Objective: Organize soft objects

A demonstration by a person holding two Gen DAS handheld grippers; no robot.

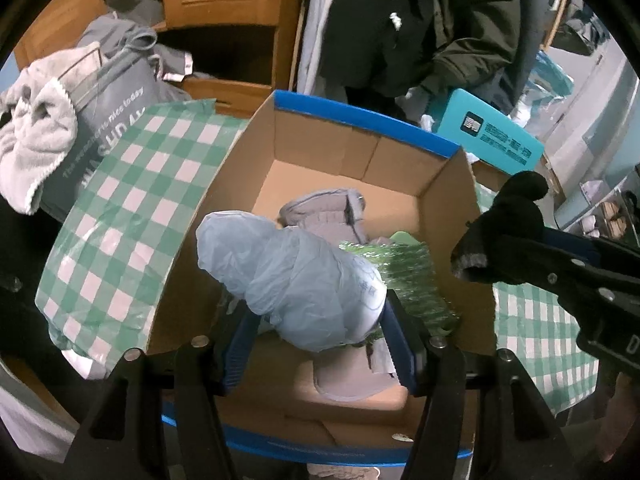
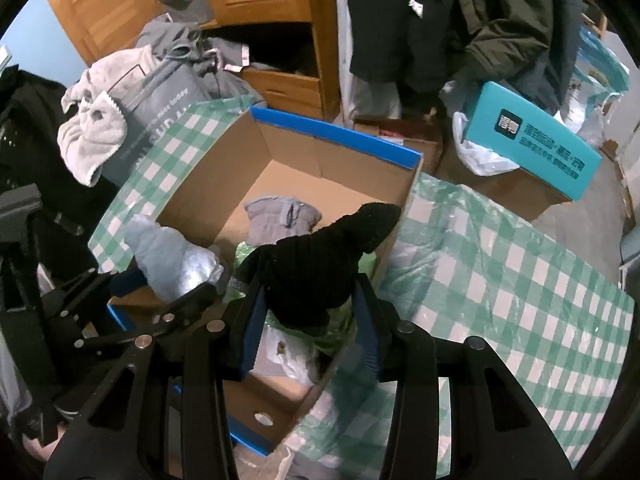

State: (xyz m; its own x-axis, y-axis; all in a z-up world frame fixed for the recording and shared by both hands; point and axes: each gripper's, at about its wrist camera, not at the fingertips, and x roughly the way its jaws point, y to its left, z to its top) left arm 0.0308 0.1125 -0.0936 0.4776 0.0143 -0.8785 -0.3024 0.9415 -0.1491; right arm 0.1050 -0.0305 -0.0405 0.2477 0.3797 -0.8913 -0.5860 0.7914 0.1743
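Left wrist view
Left gripper (image 1: 316,332): clamped on a pale blue bundle (image 1: 292,276), the blue pads pressing its near end.
Bundle position: held above the near half of the open cardboard box (image 1: 248,184), its free end reaching up and left.
Bundle material: thin, crinkled, glossy like plastic film, puffy and rounded.
Box contents: a grey quilted item (image 1: 326,212) on the floor of the box, with green crinkly wrapping (image 1: 400,276) to its right.
Right gripper (image 1: 532,252): enters from the right, gripping a black knit piece (image 1: 504,224) just outside the box's right wall.
Surroundings: the box sits on a green checked sheet (image 1: 132,204).

Right wrist view
Right gripper (image 2: 308,316): closed on the black knit piece (image 2: 316,264), pads on both flanks.
Knit piece position: over the box's near right corner, its tip pointing to the far right.
Knit texture: ribbed, matte, limp.
Left gripper (image 2: 176,284): at left, gripping the pale blue bundle (image 2: 168,256) over the box's left wall.
Box (image 2: 352,142): stiff brown card with a blue rim.

Handling judgement
Weight: both pieces look light.
Give: both should squash under the pads; the film may be slippery, the knit should grip well.
Hold point: the thick middle of each suits best.
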